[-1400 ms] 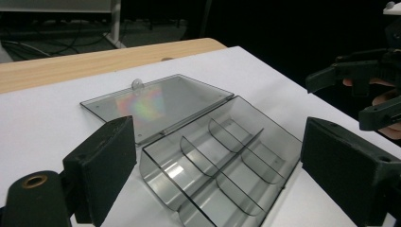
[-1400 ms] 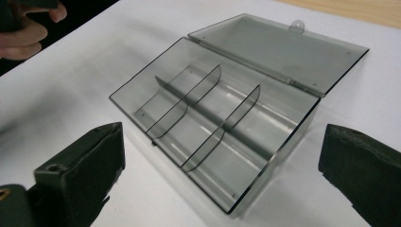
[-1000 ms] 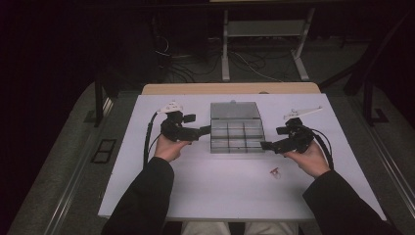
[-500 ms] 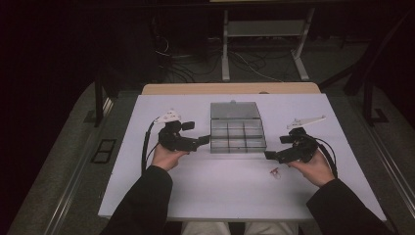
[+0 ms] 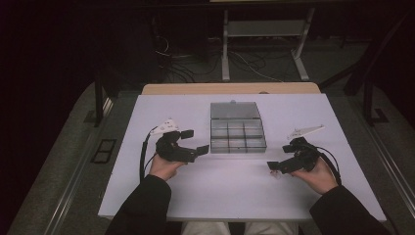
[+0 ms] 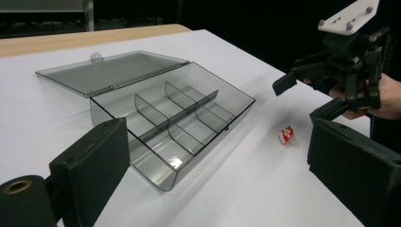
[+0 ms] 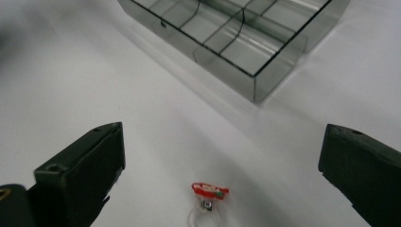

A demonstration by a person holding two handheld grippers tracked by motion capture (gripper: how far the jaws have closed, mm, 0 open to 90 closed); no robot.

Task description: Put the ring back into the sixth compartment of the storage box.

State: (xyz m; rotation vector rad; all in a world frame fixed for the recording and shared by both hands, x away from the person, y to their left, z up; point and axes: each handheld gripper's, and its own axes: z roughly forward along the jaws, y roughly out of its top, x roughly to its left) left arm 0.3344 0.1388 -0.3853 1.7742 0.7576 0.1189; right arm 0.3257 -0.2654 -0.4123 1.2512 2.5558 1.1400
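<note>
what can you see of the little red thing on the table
The small red piece lies on the white table, beside the grey box and apart from it. It has a red top with a green dot and a clear ring or loop below, plastic-looking. The right gripper stands open around it; nothing touches it.

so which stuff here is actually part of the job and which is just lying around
In the job:
- small red and clear piece on the table, between the open right tongs
- open grey compartment box, its lid folded back
- left tongs, open beside the box

Just lying about:
- white table top
- metal stand and cables on the floor behind
</note>
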